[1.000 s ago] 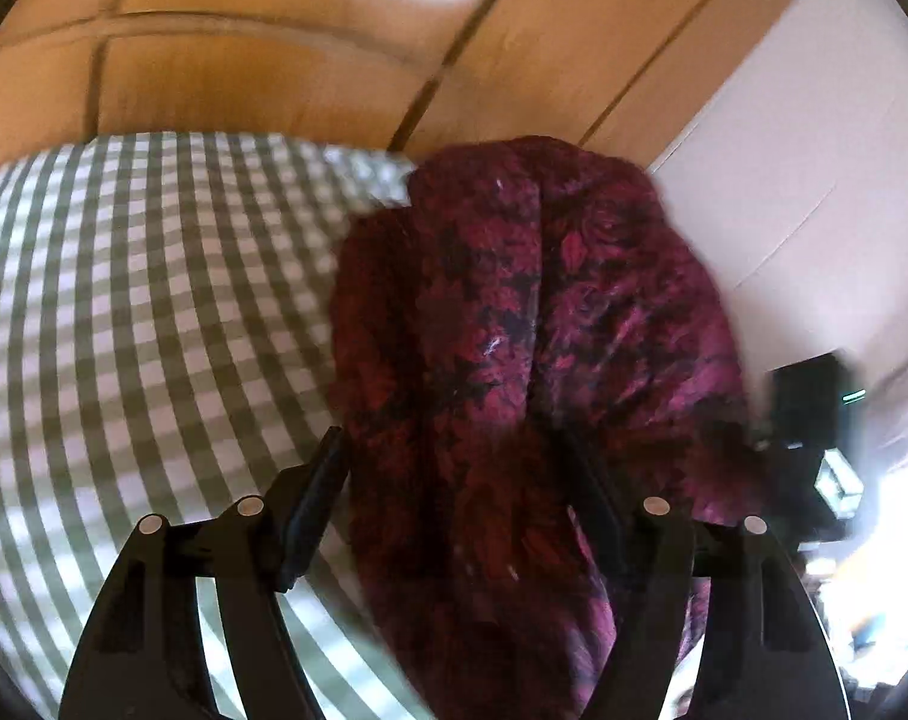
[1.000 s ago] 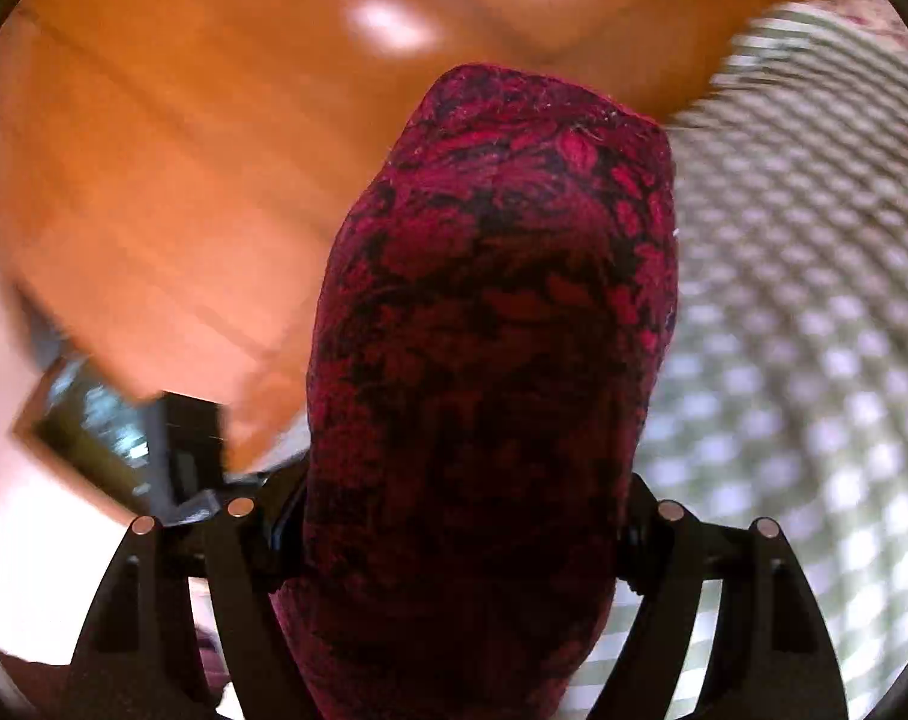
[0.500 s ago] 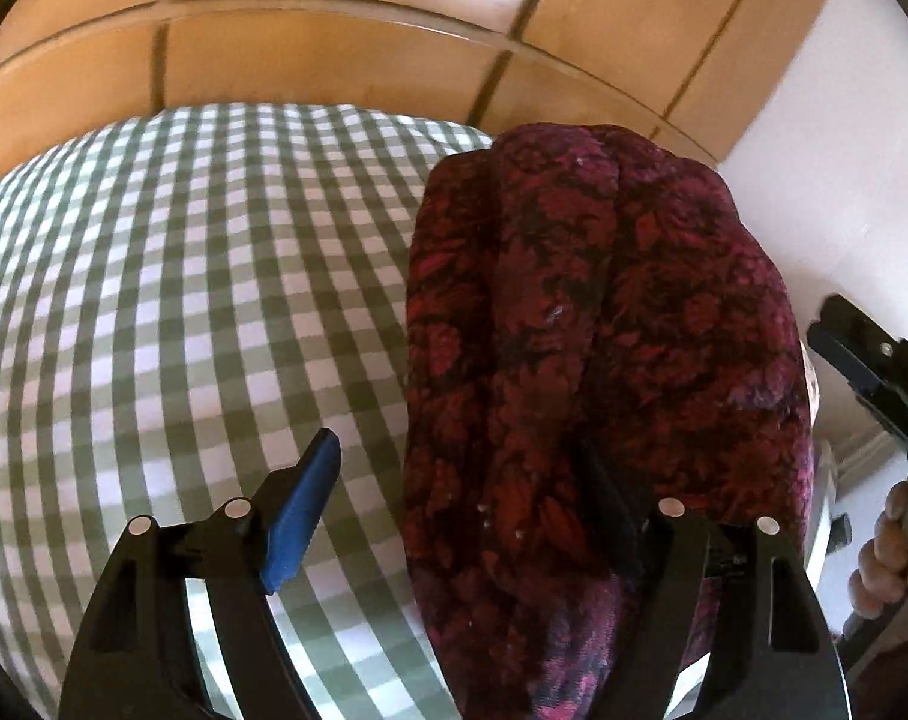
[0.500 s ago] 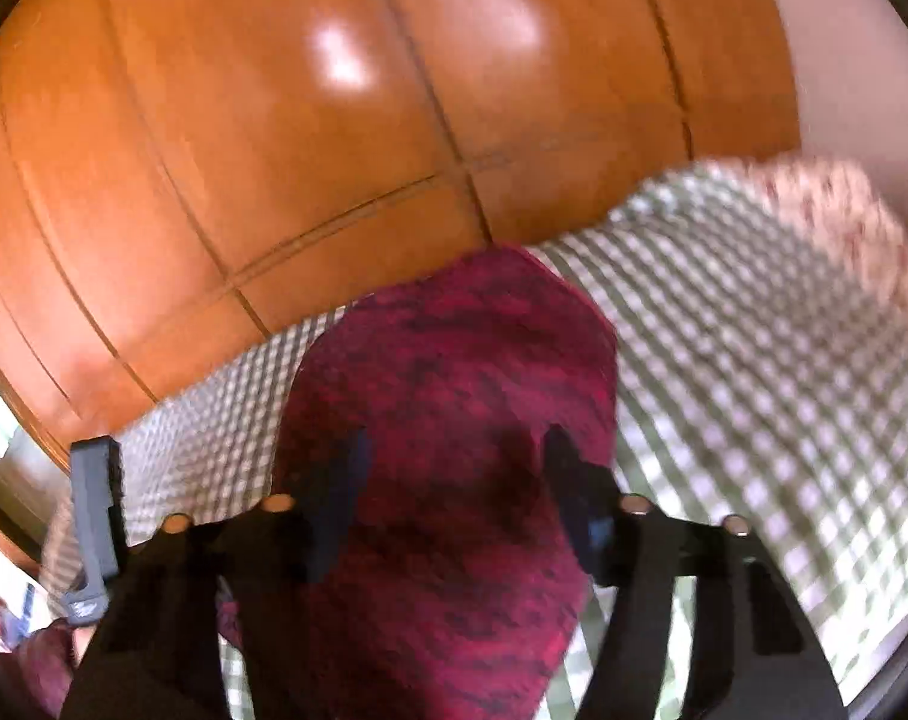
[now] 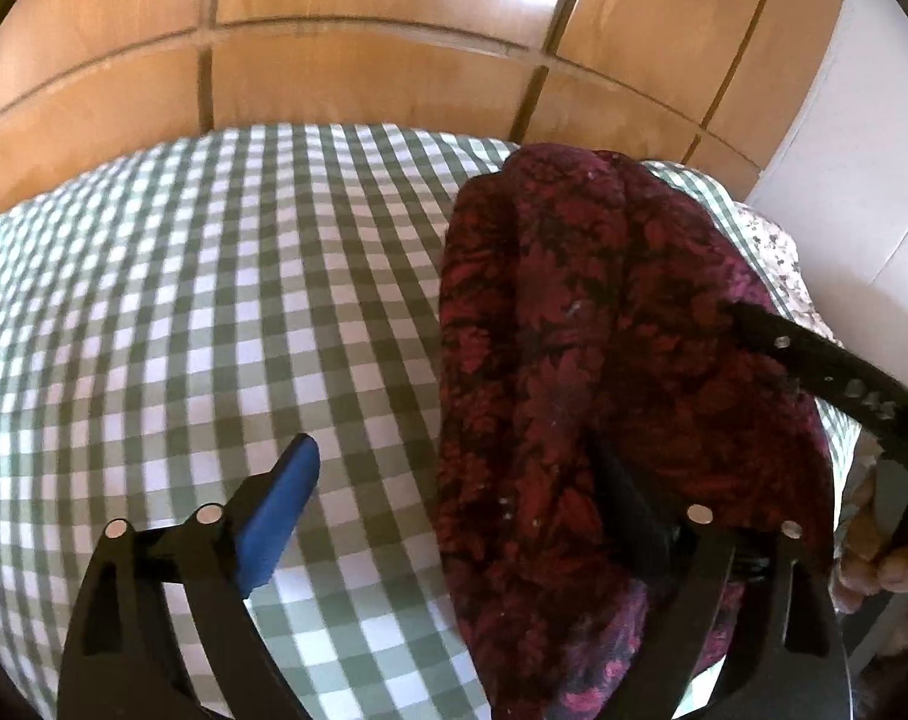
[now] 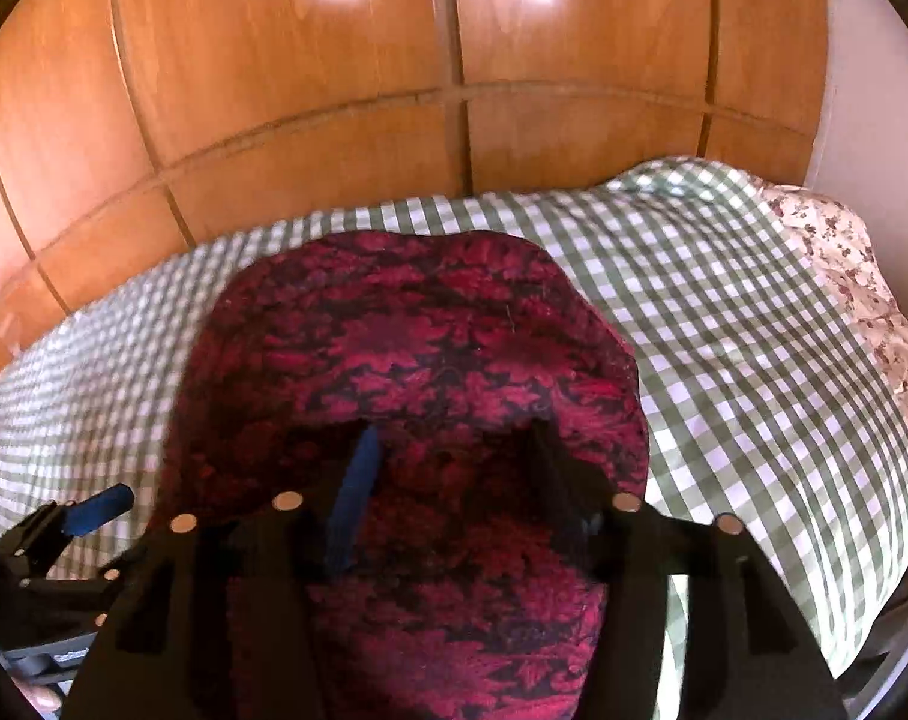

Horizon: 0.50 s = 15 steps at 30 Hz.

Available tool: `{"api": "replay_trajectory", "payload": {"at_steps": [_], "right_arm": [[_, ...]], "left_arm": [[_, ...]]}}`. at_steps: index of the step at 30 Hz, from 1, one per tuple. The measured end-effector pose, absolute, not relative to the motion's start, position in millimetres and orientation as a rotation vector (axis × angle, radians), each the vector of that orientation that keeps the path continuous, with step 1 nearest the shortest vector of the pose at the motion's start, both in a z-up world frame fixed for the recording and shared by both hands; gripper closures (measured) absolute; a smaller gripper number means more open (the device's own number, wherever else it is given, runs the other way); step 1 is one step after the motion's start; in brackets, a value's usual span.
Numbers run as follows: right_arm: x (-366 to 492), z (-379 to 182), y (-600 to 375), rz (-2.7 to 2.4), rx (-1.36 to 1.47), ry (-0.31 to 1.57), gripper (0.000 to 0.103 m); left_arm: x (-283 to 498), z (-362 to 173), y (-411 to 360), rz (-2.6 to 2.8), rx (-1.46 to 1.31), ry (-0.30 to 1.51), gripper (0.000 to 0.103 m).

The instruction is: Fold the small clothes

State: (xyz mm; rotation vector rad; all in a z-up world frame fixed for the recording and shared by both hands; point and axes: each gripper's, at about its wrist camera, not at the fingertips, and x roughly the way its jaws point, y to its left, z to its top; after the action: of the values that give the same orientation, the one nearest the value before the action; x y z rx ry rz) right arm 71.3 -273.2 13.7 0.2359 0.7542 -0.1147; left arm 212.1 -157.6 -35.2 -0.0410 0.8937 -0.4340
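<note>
Two grippers worked one garment over a bed (image 5: 213, 312) covered in green-checked cloth. Leftmost, the left gripper (image 5: 454, 516) had its jaws spread, the blue-padded finger (image 5: 279, 504) bare above the checks and the other finger buried under the red cloth (image 5: 604, 360), so it pinched nothing. That dark red patterned cloth lay bunched along the bed's right side, draped over both tools. Farther right, the right gripper (image 6: 454, 468) also stood with jaws apart, the cloth (image 6: 417, 372) heaped over and between its fingers rather than clamped. With neither tool gripping, the bundle would likely slump or slide off if either lifted, and a hidden finger could snag a fold and drag the garment toward the edge.
</note>
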Motion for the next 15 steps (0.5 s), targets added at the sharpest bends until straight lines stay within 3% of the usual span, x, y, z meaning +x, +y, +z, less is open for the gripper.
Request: {"api": "replay_trajectory", "payload": {"at_steps": [1,2,15], "right_arm": [[72.3,19.9,-270.7,-0.115,0.245,0.746,0.020],[66.2,22.6,-266.1,-0.126,0.239,0.732,0.018],[7.3,32.3,-232.8,-0.265,0.212,0.682,0.008]], "left_arm": [[208.4,-33.1,-156.8,-0.436,-0.036,0.885,0.012],[204.2,-30.8,-155.2,-0.433,-0.033,0.876,0.012],[157.2,6.3,-135.0,-0.359,-0.010,0.719,0.010]]}}
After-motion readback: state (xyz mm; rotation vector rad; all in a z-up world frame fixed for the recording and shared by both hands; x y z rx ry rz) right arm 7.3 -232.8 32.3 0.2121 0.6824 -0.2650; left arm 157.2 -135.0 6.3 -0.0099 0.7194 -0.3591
